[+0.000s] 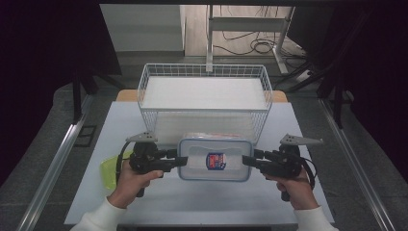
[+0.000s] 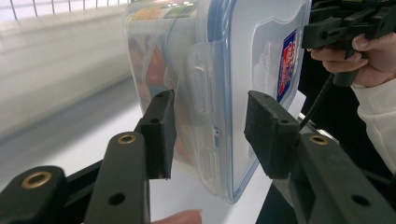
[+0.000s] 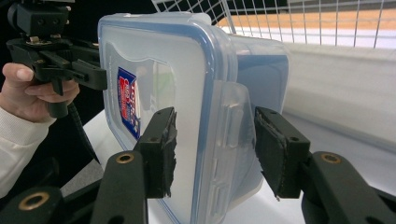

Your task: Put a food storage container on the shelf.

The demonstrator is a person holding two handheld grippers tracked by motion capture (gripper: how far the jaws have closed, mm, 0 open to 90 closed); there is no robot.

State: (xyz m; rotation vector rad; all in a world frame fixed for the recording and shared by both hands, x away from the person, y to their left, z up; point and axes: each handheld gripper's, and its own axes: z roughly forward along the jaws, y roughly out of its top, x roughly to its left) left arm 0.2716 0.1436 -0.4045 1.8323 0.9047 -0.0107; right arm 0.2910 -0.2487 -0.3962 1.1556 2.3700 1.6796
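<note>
A clear plastic food container (image 1: 215,159) with a blue-rimmed lid and a red and blue label hangs just above the table, in front of the wire basket. My left gripper (image 1: 182,160) is shut on its left end and my right gripper (image 1: 248,160) on its right end. In the left gripper view the two pads straddle the container's (image 2: 224,70) end latch, one on the lid side and one under the body, at my left gripper (image 2: 210,135). The right gripper view has my right gripper (image 3: 215,149) clamped the same way on the container's (image 3: 187,93) other latch. Coloured contents show dimly through the wall.
A white wire basket (image 1: 144,82) with a white liner stands at the back of the pale table (image 1: 192,202), just behind the container. A lime green plastic piece (image 1: 108,168) lies by the left hand. Beyond the table's far edge are floor cables and a metal frame.
</note>
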